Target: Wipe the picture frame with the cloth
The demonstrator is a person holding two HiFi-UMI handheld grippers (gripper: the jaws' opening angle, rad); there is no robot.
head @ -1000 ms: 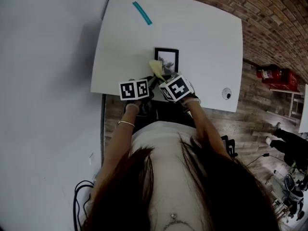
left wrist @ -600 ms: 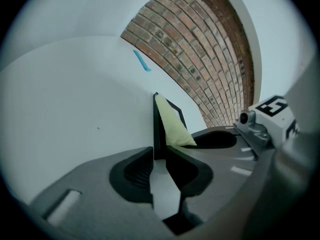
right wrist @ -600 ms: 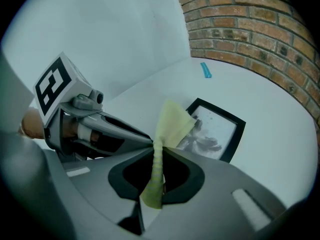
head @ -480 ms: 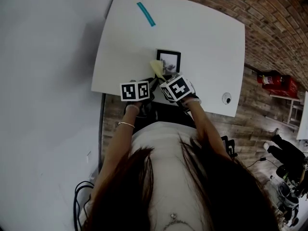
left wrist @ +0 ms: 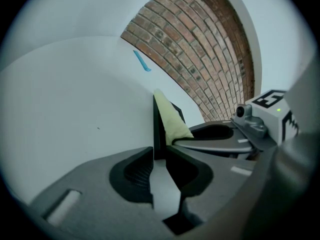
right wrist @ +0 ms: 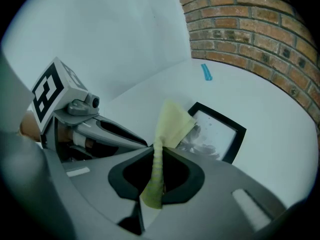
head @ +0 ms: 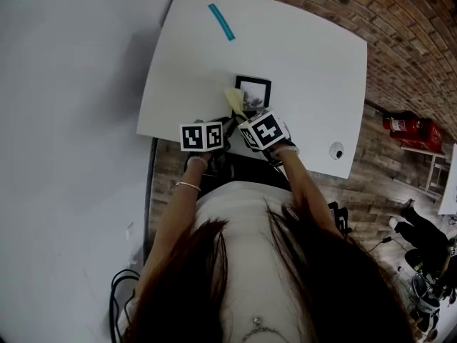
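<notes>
Pinching cloth [right wrist: 170, 121], right gripper [right wrist: 152, 151] fingers; left gripper's [left wrist: 159, 153] clamp on picture frame [left wrist: 158, 126] edge clear only in its own view.

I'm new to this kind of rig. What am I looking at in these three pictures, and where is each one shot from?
There is no robot here: a person holds a two-jaw gripper in each hand, and the marker cubes are part of the grippers. The head view looks down from a camera on the person's head. The other two cameras ride on the grippers and look along their jaws. On the white table are a black picture frame and, farther off, a teal strip. The right gripper is clamped on a pale yellow cloth, held up beside the frame's corner. The left gripper seems to grip the frame's dark edge.
</notes>
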